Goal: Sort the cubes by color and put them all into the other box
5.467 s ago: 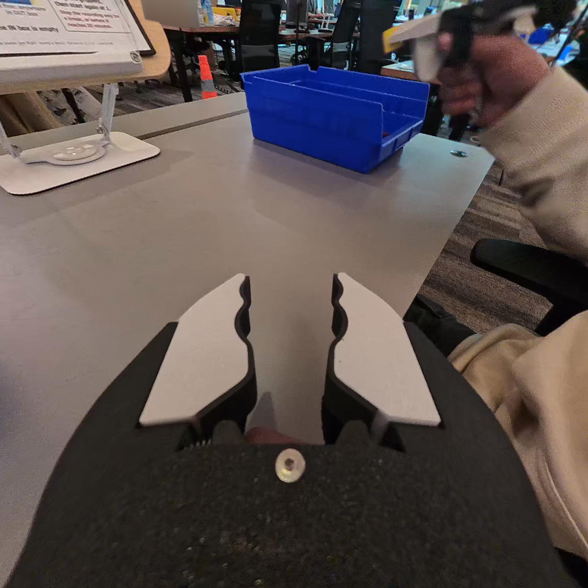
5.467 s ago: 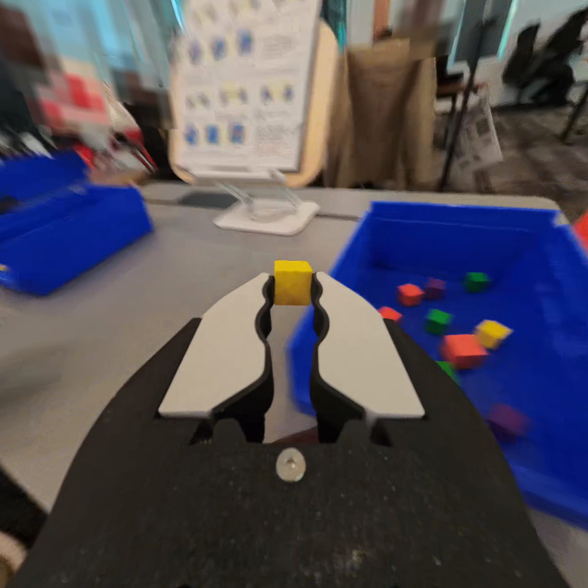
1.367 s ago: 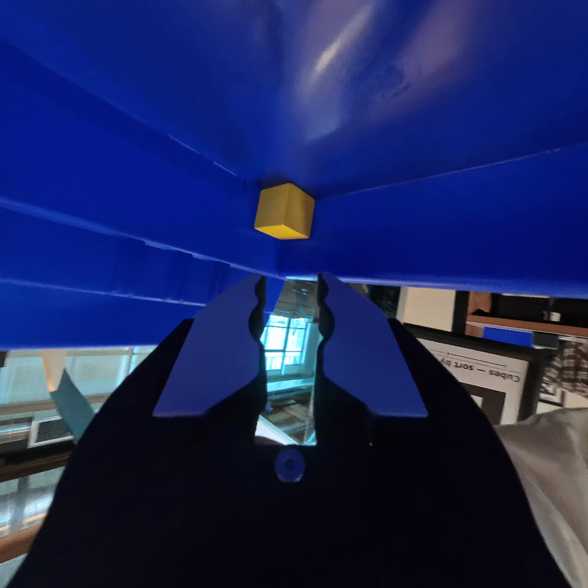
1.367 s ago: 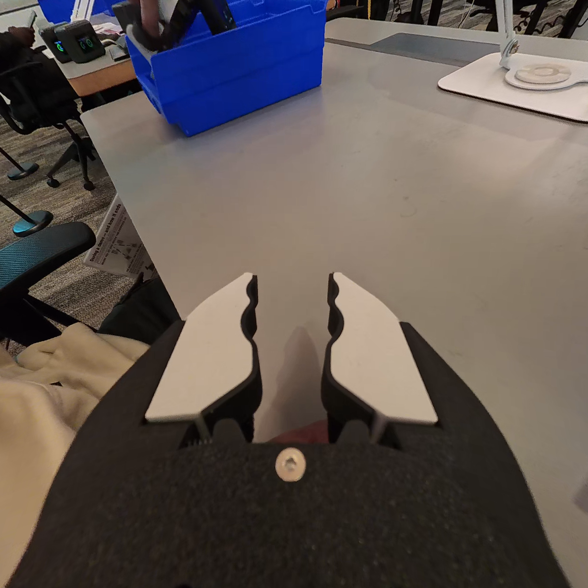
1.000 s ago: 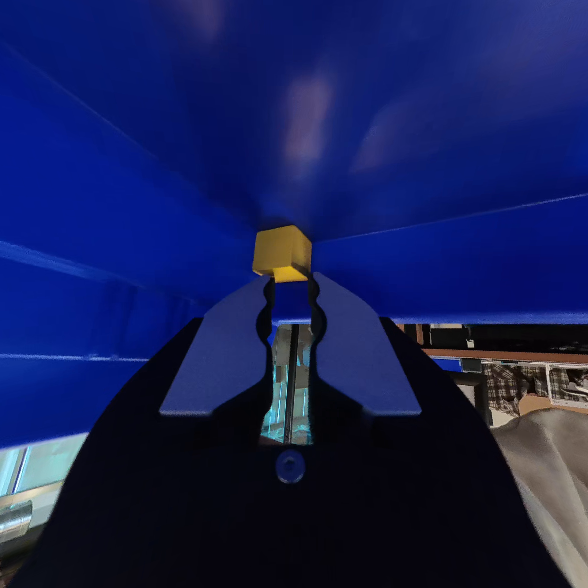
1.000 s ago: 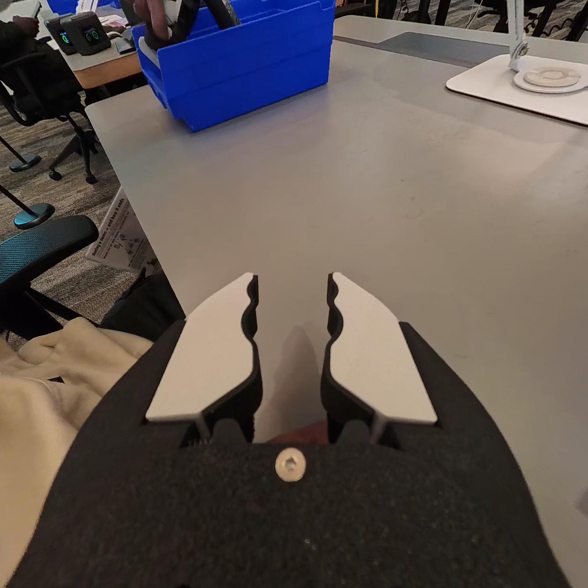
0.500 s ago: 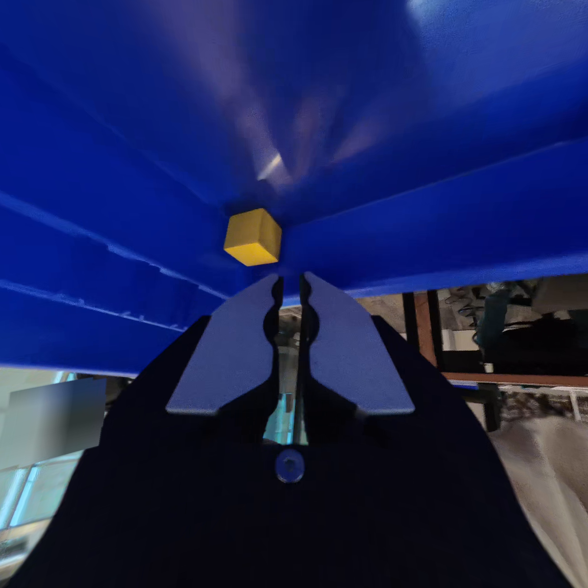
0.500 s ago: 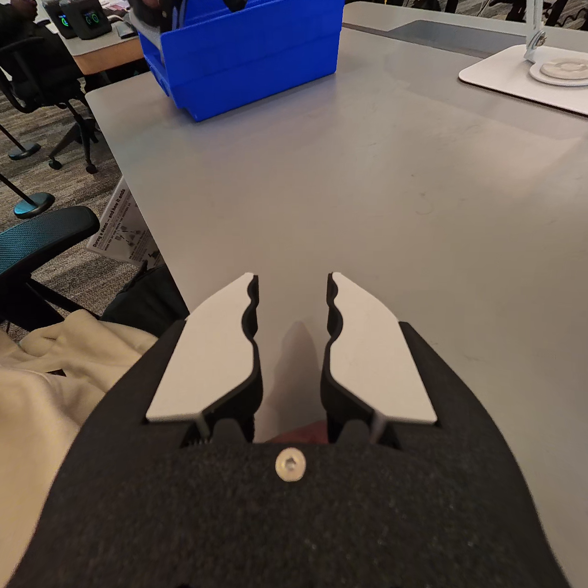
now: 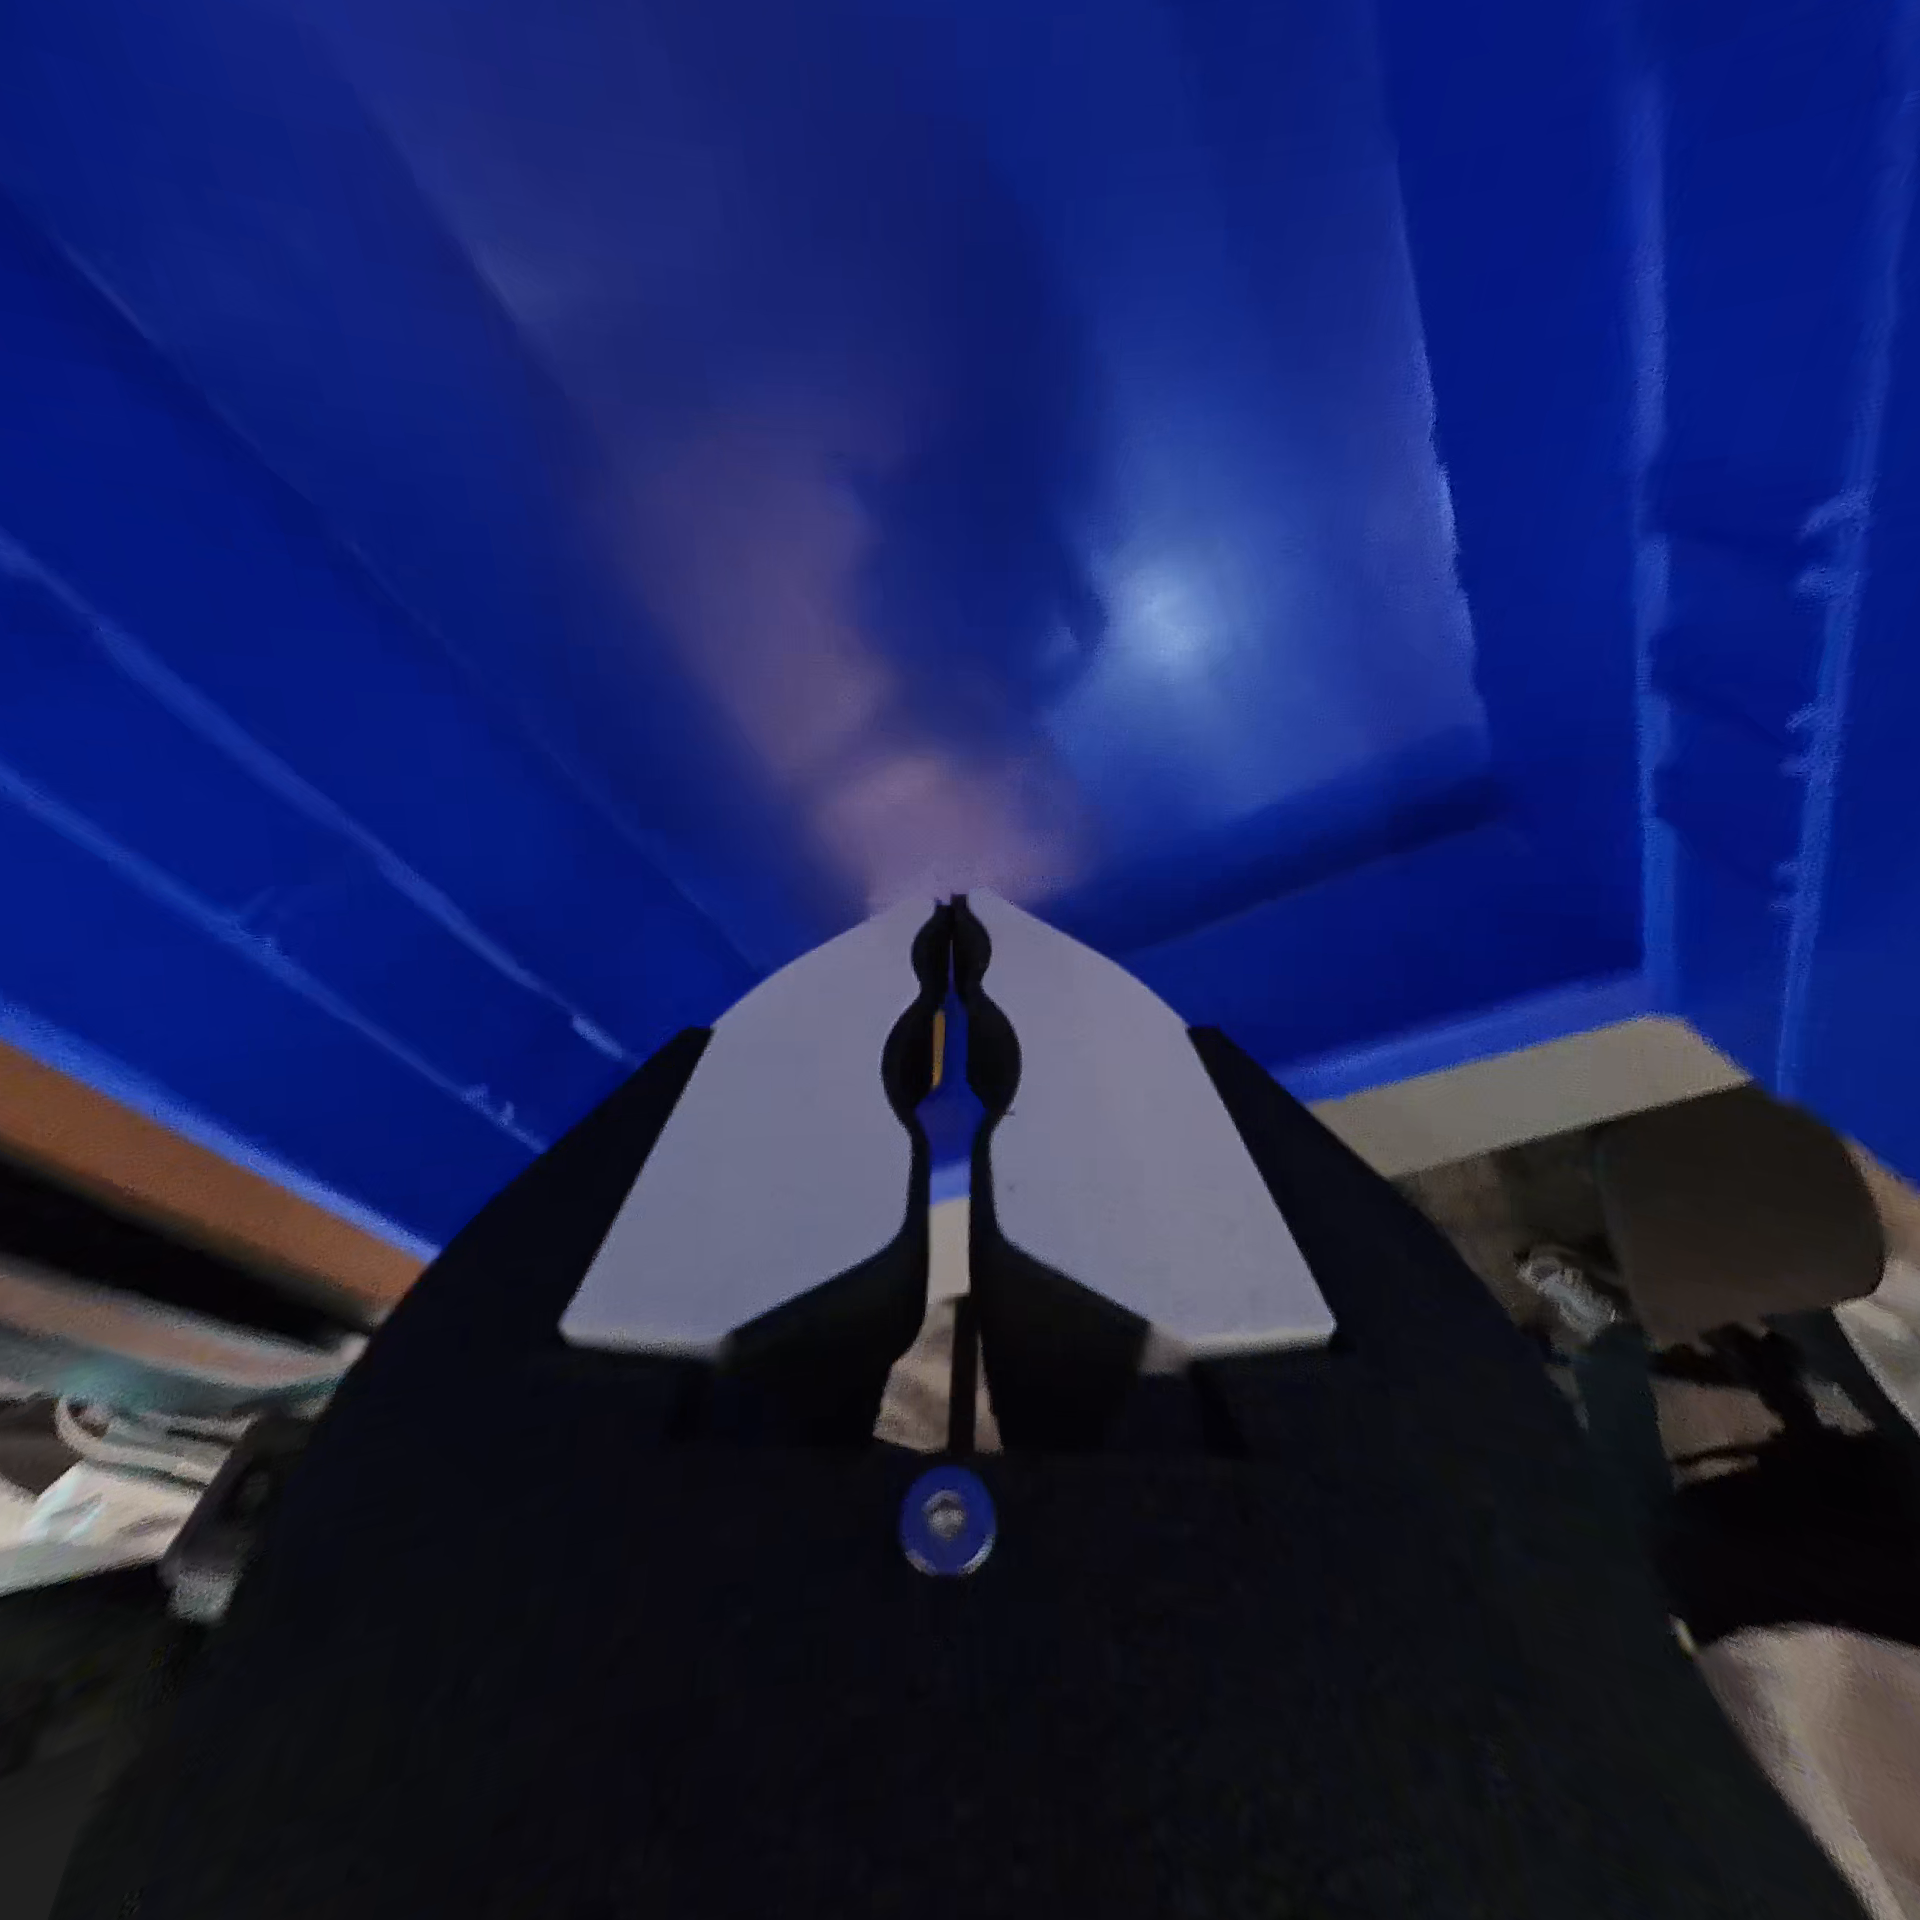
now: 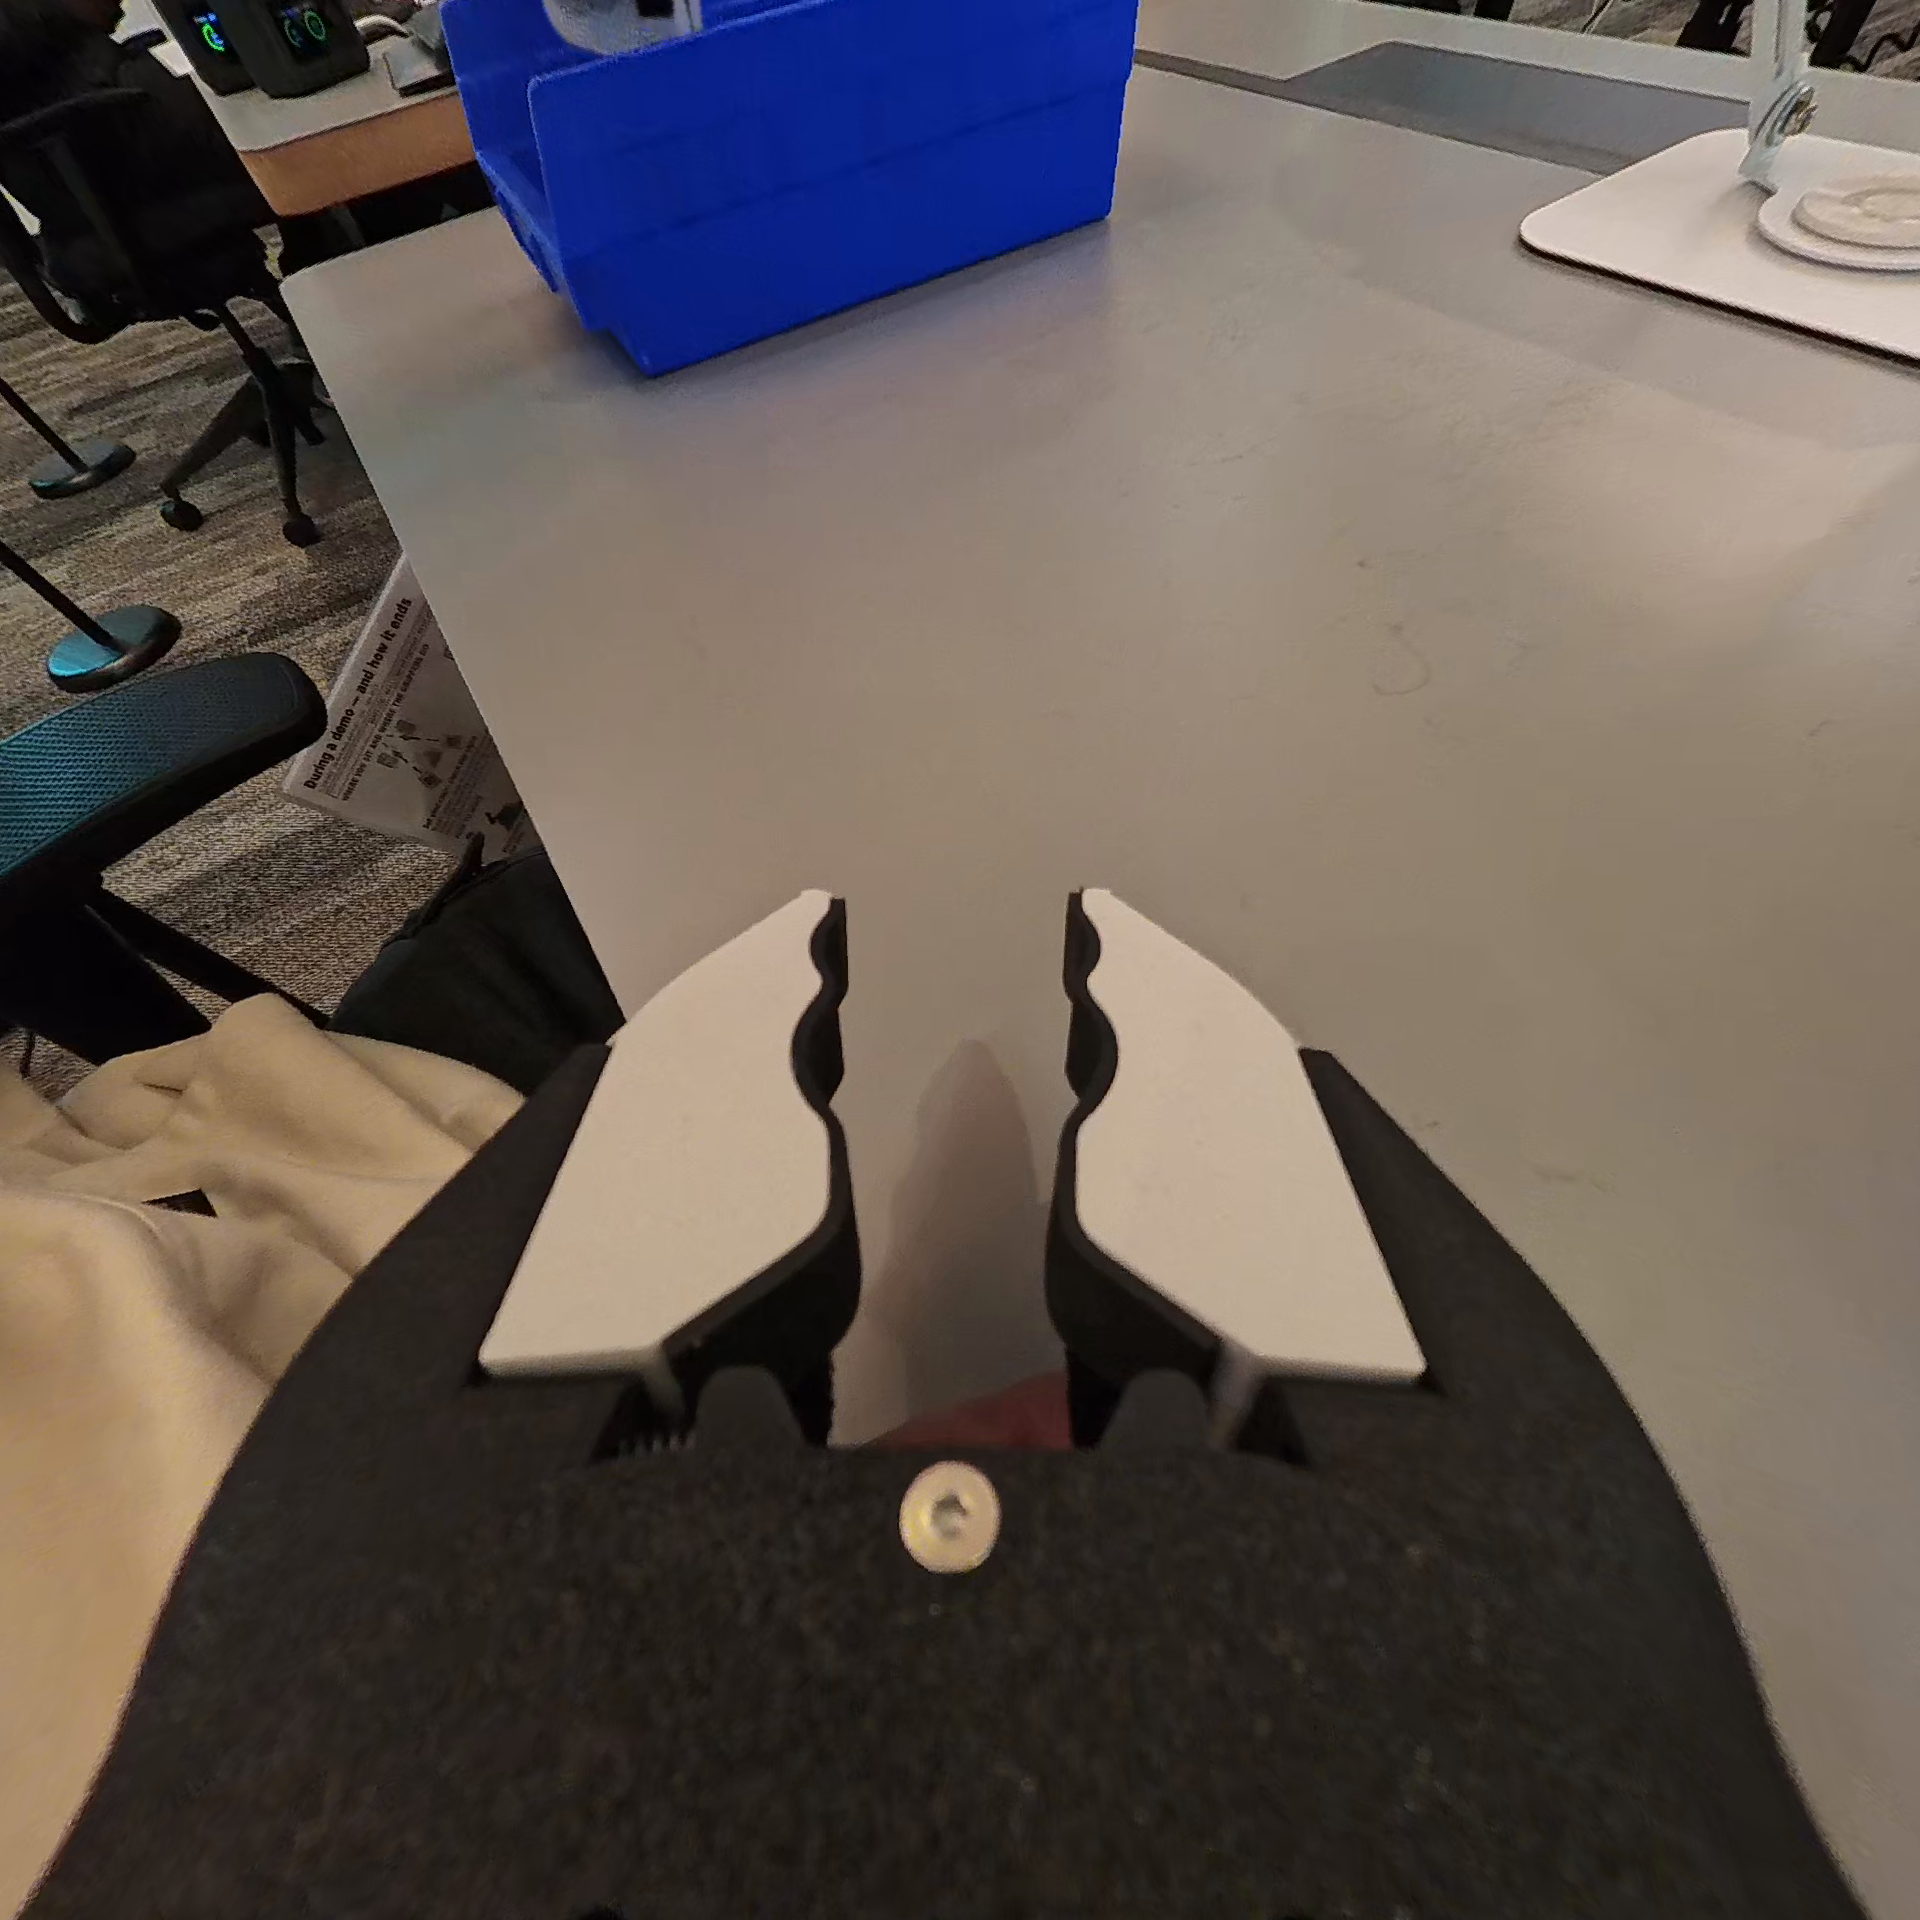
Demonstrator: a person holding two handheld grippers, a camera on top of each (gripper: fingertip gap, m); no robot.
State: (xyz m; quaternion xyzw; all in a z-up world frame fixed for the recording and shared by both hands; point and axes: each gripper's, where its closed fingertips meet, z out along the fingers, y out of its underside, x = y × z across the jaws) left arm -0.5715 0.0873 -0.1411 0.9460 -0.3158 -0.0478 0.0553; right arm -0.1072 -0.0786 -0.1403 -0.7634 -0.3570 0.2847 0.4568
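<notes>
The left gripper (image 9: 951, 914) is squeezed tight with nothing in it, down inside the blue box (image 9: 727, 436). A tiny bit of yellow cube (image 9: 937, 1047) peeks between its fingers. The right gripper (image 10: 956, 914) is spread wide over the gray table (image 10: 1195, 582), holding nothing.

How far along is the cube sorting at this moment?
Done: maybe one cube, a yellow sliver seen between the fingers of the left gripper, inside the blue box. In hand: nothing; the left gripper is shut tip to tip, the right gripper open and empty over the table. Left: cannot count, no other cubes in view.
</notes>
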